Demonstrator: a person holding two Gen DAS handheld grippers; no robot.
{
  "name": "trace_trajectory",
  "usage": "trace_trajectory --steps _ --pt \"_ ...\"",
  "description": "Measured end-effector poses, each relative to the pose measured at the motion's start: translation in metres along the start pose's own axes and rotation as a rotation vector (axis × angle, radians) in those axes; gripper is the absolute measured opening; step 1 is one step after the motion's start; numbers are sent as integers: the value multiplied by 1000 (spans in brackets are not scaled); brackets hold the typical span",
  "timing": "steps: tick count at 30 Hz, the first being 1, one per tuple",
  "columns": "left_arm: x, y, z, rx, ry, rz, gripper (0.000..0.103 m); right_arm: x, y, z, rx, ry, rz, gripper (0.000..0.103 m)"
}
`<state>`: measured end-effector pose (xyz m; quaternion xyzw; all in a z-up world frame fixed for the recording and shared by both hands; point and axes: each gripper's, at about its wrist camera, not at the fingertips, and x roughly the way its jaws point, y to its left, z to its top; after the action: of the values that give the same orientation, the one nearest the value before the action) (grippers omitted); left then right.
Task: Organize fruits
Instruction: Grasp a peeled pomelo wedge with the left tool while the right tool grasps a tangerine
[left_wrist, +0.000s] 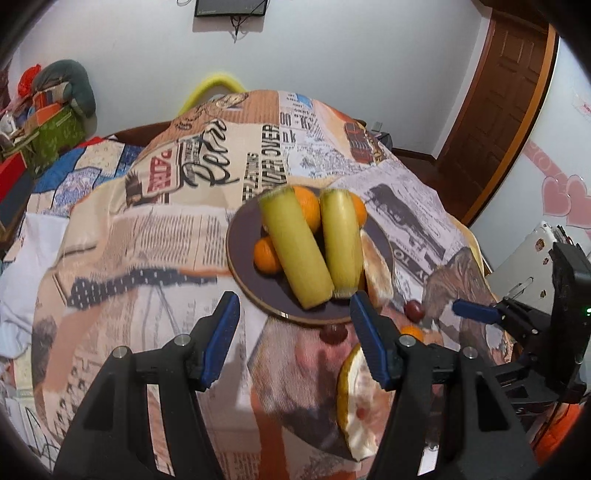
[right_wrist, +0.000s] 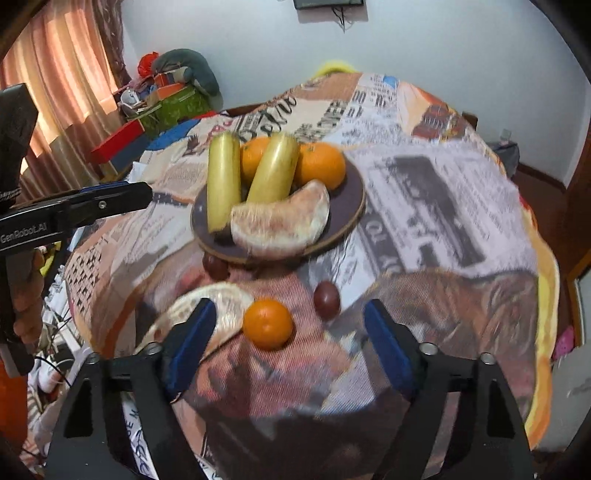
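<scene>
Fruit is gathered on a dark round plate (left_wrist: 243, 236) in the left wrist view, set on a table draped with a newspaper-print cloth (left_wrist: 147, 229). Two pale green cylinders (left_wrist: 295, 251) lie side by side across the plate, with oranges (left_wrist: 266, 254) tucked behind and to their left, and a pomelo wedge (left_wrist: 376, 269) at the plate's right edge. Near the plate's near rim lie two dark red fruits (left_wrist: 414, 309) and a small orange (left_wrist: 412, 332), and a second, peeled pomelo piece (left_wrist: 360, 402) sits nearer still. The left gripper (left_wrist: 291, 321) has its blue-padded jaws apart with nothing between them, over bare cloth just near of the plate. The right gripper (left_wrist: 476, 312) shows at the far right edge.

In the right wrist view the same plate (right_wrist: 351, 206) sits far of the loose fruit, the pomelo wedge (right_wrist: 280, 225) at its near side. The small orange (right_wrist: 268, 324) lies on the cloth between the spread jaws of the right gripper (right_wrist: 290, 328), which do not touch it. One dark red fruit (right_wrist: 326, 300) is just right and far of it; the other (right_wrist: 215, 266) touches the plate rim. The peeled pomelo piece (right_wrist: 229, 306) lies to the orange's left, behind the left finger. The left gripper (right_wrist: 122, 199) reaches in from the left, held by a hand (right_wrist: 27, 295).
</scene>
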<state>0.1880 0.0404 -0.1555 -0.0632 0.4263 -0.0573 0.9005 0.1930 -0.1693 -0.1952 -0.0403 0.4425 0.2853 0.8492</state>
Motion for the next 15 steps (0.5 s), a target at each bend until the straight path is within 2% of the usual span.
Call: trace_trajectory --steps 5,10,13,15 --pt "2 -1 -13 -11 12 2 62 8 4 -10 26 27 19 52" --pt "5 -7 -22 7 27 1 62 19 3 -10 51 50 50 42" --pt "8 -12 -27 21 40 -4 62 23 6 -10 52 45 82 32" --pt "12 -16 -29 28 53 -7 62 24 9 -10 45 44 77 32"
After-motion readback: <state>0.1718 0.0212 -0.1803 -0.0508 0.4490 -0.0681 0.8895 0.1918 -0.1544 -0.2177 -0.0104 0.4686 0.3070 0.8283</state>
